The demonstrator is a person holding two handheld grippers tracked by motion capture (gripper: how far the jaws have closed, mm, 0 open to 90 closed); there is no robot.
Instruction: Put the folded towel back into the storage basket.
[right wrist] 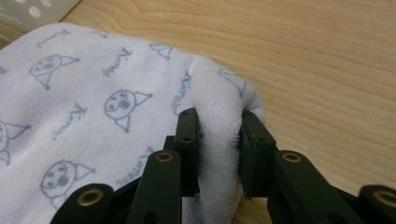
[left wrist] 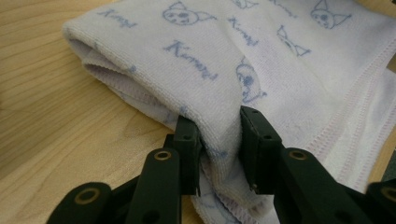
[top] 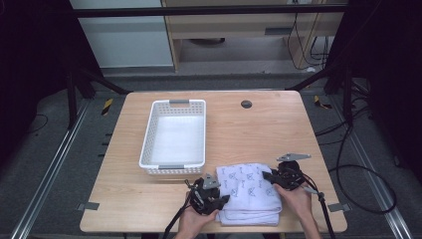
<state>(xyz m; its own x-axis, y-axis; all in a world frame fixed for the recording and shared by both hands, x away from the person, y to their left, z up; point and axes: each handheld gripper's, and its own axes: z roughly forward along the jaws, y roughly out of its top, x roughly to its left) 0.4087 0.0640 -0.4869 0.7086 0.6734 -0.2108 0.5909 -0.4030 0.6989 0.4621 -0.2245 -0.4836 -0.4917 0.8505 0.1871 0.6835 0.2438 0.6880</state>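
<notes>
- The tabletop (top: pixel 259 124) carries everything; my hands come in at its near edge, at 6 o'clock in the high view.
- The basket (top: pixel 148 144) stands left of centre, empty as far as I can see, its long axis running from 6 to 12 o'clock. Its near short wall faces me.
- The towel (top: pixel 249 191) lies folded flat at the near edge, right of the basket and just clear of that wall. Its long axis also runs roughly 6 to 12.
- From the towel's middle, the basket's opening lies at about 10 to 11 o'clock. I judge that this is the direction the coming lift and carry must take.
- My left gripper (top: pixel 219 197) sits at the towel's 9 o'clock edge, clamped on a pinch of cloth (left wrist: pixel 219 133); its own view shows the pads pressing a ridge of terry between them.
- My right gripper (top: pixel 271 177) sits at the towel's 3 o'clock edge, a little farther up the tabletop than the left, and it too is clamped on a bunched fold (right wrist: pixel 219 140).
- The line between my two grips crosses the towel's short axis, so it should hang between them when raised.
- My left hand (top: pixel 196 221) is the nearer one to the basket, so I judge it should lead and the right follow.
</notes>
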